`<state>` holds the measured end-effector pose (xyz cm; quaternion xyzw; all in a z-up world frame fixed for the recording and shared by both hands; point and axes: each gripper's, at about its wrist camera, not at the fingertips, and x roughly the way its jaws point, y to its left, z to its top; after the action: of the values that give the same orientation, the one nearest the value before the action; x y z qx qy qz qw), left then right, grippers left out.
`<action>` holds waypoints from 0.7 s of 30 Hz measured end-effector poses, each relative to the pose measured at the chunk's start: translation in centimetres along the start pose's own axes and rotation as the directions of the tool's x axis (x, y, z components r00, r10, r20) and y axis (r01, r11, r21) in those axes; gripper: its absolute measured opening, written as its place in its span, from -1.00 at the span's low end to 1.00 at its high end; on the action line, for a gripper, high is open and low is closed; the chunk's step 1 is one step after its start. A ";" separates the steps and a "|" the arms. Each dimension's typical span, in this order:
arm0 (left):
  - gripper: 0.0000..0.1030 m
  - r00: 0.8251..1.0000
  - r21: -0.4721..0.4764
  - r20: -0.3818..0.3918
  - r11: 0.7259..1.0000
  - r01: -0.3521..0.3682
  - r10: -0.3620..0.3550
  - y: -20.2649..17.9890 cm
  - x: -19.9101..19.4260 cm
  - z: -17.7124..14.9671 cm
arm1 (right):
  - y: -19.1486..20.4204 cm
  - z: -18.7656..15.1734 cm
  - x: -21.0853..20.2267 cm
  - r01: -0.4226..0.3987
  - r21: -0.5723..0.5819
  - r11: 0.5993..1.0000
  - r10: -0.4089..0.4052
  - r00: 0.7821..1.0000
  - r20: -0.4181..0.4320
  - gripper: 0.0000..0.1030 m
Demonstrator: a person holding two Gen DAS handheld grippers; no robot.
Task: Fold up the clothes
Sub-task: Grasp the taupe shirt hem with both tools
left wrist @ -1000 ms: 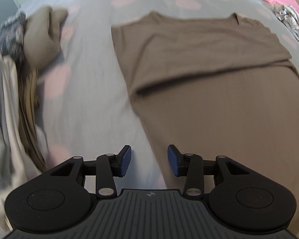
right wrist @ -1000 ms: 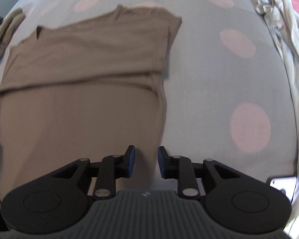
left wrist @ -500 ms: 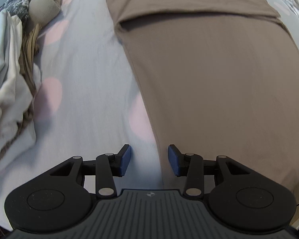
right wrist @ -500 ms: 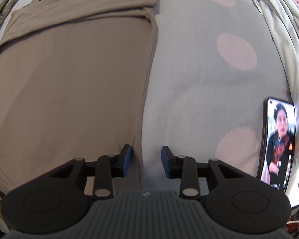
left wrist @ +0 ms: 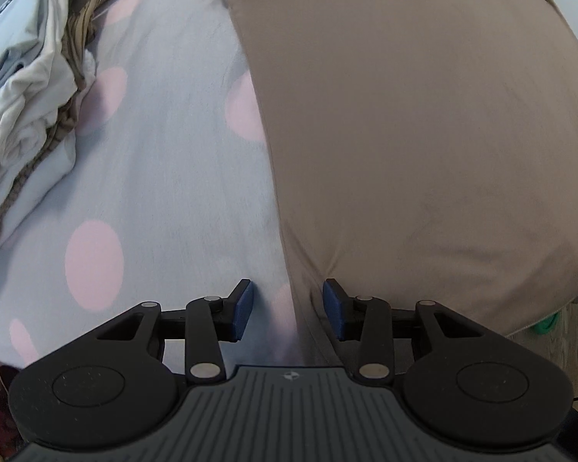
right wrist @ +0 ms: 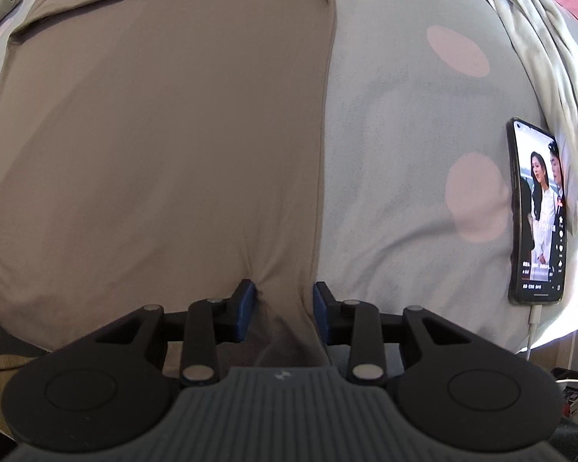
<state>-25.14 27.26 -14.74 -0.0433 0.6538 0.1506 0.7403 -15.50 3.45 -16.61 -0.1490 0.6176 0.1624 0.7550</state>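
A brown garment (left wrist: 424,123) lies spread flat on a grey bedsheet with pink dots (left wrist: 162,161), its top part folded over at the far end. My left gripper (left wrist: 287,310) is open at the garment's near left corner, with the left hem edge running between its blue pads (left wrist: 242,308). In the right wrist view the same brown garment (right wrist: 154,134) fills the left half. My right gripper (right wrist: 283,310) is open astride its near right corner, and the cloth bunches between the jaws.
A pile of white and beige clothes (left wrist: 27,96) lies at the left of the bed. A lit phone (right wrist: 537,211) on a charging cable rests on the sheet at the right, beside pale crumpled cloth (right wrist: 539,30). The bed's near edge is just below both grippers.
Both grippers have drawn back toward the near end of the garment, down to its bottom corners. The right gripper now has cloth bunched between its open jaws.
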 end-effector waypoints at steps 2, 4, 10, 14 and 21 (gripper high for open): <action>-0.40 1.000 -0.012 -0.008 1.000 -0.005 0.005 -0.2 -0.1 -0.7 | 0.3 -0.1 0.0 0.002 -0.022 1.000 -0.002 1.000 0.003 -0.37; -0.59 1.000 -0.014 0.003 1.000 0.008 -0.008 0.0 -0.5 -0.6 | 0.5 -0.2 0.1 0.002 -0.031 1.000 -0.001 1.000 0.007 -0.54; -0.99 0.998 -0.014 0.042 0.998 0.056 -0.055 0.6 -1.6 -0.2 | 0.5 -0.2 -1.0 -0.009 -0.021 1.000 0.009 0.999 0.036 -0.86; -1.00 0.992 -0.042 0.084 0.994 0.100 -0.097 1.8 -2.9 -0.1 | 0.4 0.1 -1.8 -0.024 -0.012 1.000 0.025 0.998 0.051 -0.87; -1.00 0.973 -0.134 0.173 0.975 0.178 -0.154 3.9 -6.2 0.3 | -0.5 2.4 -4.5 -0.088 0.026 0.996 0.085 0.991 0.102 -0.87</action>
<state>-26.52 30.03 -8.14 -0.1407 0.5728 0.1394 0.7954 -14.03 3.75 -11.69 -0.1023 0.5871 0.1928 0.7795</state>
